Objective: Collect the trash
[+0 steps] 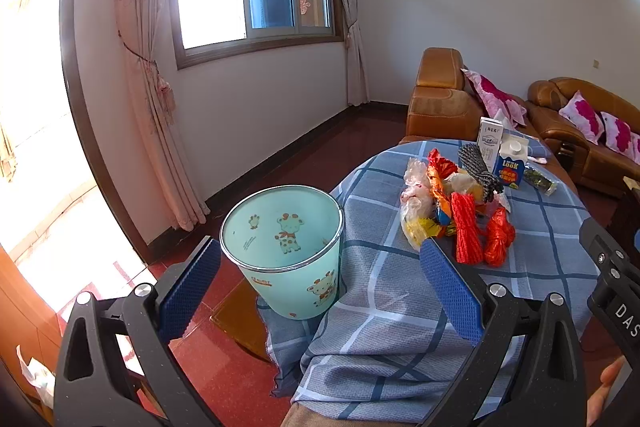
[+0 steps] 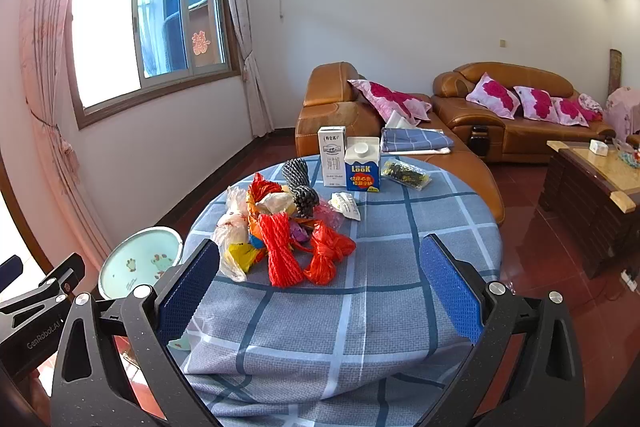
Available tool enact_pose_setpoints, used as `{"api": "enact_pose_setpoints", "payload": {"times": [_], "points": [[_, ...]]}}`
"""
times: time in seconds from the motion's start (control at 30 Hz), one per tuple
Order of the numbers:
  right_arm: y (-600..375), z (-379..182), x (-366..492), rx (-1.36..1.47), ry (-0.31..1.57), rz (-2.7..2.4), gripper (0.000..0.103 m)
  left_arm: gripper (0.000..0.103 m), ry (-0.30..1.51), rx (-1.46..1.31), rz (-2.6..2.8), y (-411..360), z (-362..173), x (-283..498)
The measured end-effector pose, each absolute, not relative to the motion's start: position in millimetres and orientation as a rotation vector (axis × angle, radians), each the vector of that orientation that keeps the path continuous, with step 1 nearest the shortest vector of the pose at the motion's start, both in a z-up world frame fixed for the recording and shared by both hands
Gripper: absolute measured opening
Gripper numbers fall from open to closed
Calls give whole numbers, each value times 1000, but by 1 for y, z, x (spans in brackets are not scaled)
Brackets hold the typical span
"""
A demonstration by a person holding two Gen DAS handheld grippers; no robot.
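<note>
My left tongs (image 1: 320, 287) and right tongs (image 2: 320, 287) both spread apart, empty, trash (image 2: 280, 227) heaped on worktop (image 2: 400, 267), bin (image 1: 284, 251) beside it.

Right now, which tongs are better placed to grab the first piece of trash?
Right tongs: open, facing the trash pile straight ahead. Left tongs are open too, but the bin sits between them.

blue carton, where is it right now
The blue carton stands upright at the table's far edge, right beside the white carton on its left, with a clear snack packet lying to its right.
</note>
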State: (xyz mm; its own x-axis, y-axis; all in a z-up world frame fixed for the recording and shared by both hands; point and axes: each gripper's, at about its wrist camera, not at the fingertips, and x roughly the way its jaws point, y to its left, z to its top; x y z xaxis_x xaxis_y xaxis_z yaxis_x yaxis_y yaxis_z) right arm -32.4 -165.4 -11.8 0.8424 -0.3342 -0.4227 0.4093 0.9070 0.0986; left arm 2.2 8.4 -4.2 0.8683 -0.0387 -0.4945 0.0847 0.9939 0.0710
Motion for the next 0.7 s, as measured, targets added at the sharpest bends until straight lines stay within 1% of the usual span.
{"api": "enact_pose_setpoints", "payload": {"times": [0.7], "points": [[-164,-9,-34,186,408,-400,98,97,515,96,-62,6,-4,3]]}}
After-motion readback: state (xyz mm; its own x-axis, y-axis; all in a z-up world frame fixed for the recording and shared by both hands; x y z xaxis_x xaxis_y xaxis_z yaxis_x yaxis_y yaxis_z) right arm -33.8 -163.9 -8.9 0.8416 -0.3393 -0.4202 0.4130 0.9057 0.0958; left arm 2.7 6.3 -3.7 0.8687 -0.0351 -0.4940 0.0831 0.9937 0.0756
